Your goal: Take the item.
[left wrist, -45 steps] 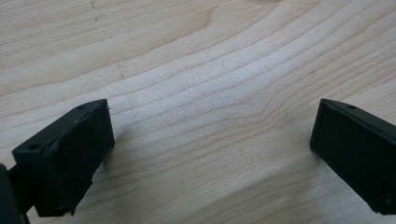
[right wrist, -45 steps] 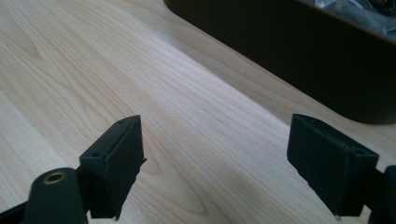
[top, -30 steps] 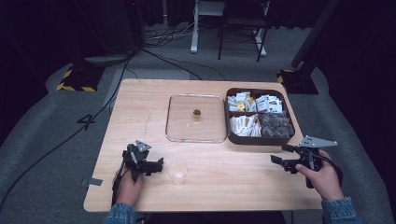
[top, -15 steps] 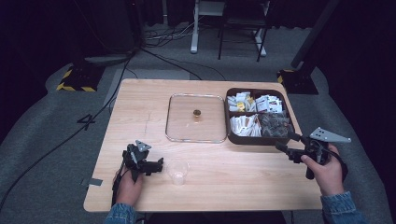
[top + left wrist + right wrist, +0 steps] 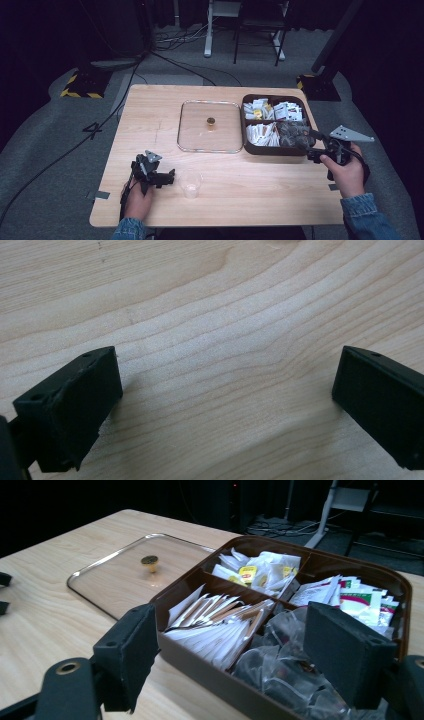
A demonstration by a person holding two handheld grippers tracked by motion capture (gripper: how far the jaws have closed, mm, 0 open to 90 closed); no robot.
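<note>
**Both claws apart; right claw at the near corner of the brown box**

The left claw (image 5: 167,176) rests low over the bare wooden table (image 5: 150,115). Its jaws stand wide apart with nothing between them, as the left gripper view confirms. A small clear cup (image 5: 190,183) stands just beside its tips, on the side toward the right claw.

A clear glass lid (image 5: 210,126) with a brass knob (image 5: 211,120) lies flat on the table, well beyond the left claw and touching the box's near-left wall.

The right claw (image 5: 235,655) hovers at the near right corner of the brown box (image 5: 200,667). Its jaws stand wide apart and grip nothing. Directly ahead of its tips sits the compartment of clear crinkled packets (image 5: 280,665) (contents too dim to identify). The white paper sachets (image 5: 220,625) lie in the compartment ahead and to its left jaw's side.
</note>
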